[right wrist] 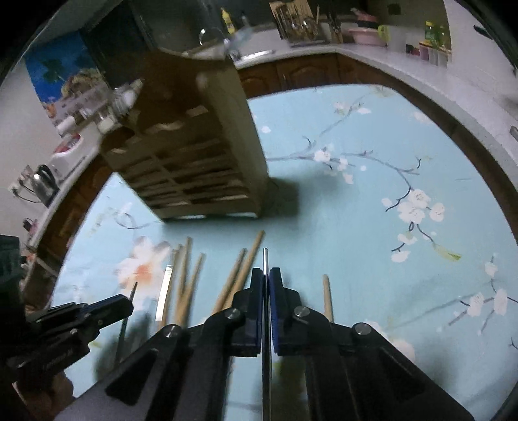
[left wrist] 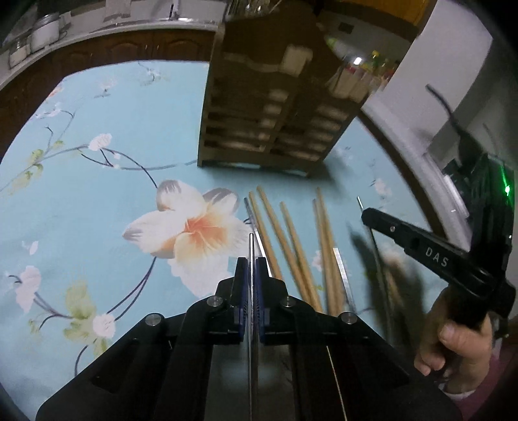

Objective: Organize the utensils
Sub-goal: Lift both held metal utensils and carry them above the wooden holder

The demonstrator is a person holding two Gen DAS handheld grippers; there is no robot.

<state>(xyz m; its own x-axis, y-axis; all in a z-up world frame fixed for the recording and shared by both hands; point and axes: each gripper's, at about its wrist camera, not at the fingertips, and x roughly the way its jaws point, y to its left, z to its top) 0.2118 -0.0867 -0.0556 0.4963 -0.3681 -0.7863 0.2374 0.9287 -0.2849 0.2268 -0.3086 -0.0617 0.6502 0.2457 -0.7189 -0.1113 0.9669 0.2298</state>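
My left gripper is shut on a thin metal chopstick that sticks out past the fingertips. My right gripper is shut on another metal chopstick; it also shows at the right of the left wrist view. Several wooden chopsticks lie loose on the blue floral tablecloth between the grippers, also in the right wrist view. Flat metal utensil handles lie among them. A wooden slatted utensil holder stands behind them, also in the right wrist view.
Kitchen counters with jars, a sink and a utensil rack curve around beyond the table. A white wall or appliance stands at the right. One wooden chopstick lies apart to the right of my right gripper.
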